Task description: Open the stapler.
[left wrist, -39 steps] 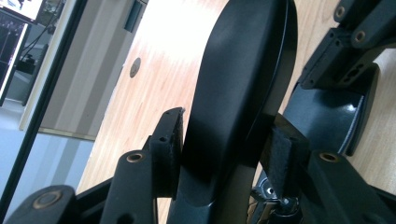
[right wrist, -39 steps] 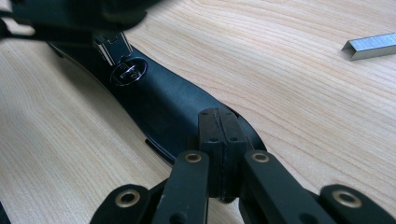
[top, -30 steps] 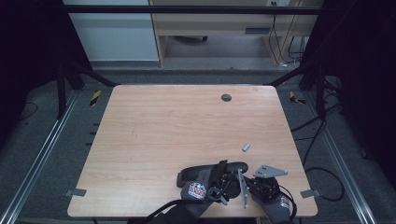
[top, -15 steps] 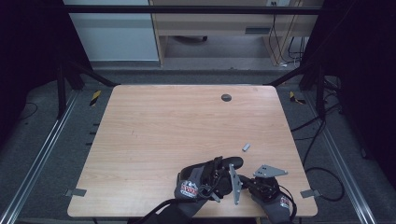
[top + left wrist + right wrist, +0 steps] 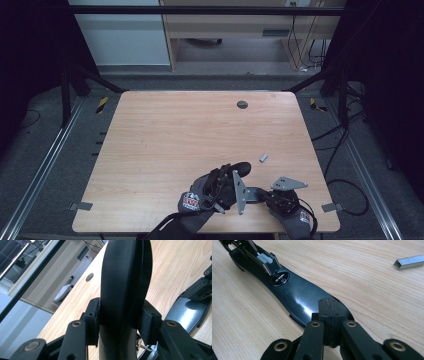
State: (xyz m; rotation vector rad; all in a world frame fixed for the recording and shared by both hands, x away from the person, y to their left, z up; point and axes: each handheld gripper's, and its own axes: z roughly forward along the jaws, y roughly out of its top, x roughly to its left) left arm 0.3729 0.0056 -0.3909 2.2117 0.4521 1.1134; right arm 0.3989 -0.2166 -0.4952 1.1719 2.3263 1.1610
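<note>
A black stapler lies swung open near the table's front edge. My left gripper (image 5: 122,320) is shut on its upright top cover (image 5: 125,277), with a pad (image 5: 93,320) on each side; from above, the left gripper (image 5: 231,177) sits beside the gloved left hand. The stapler's glossy base (image 5: 297,293) lies flat on the wood, with the anvil (image 5: 280,278) and the metal magazine (image 5: 265,260) farther off. My right gripper (image 5: 329,315) is shut, its pads pressed together, tips resting on the base's near end. In the high view the right gripper (image 5: 256,192) points left.
A short strip of staples (image 5: 263,157) lies loose on the wood just beyond the stapler, and shows as the staple strip (image 5: 409,262) at the upper right. A round cable hole (image 5: 242,104) sits near the table's far edge. Dark frame rails flank the table.
The left hand has turned and shifted a little left, tilting the stapler's cover up away from the base. The right gripper has stayed on the base.
</note>
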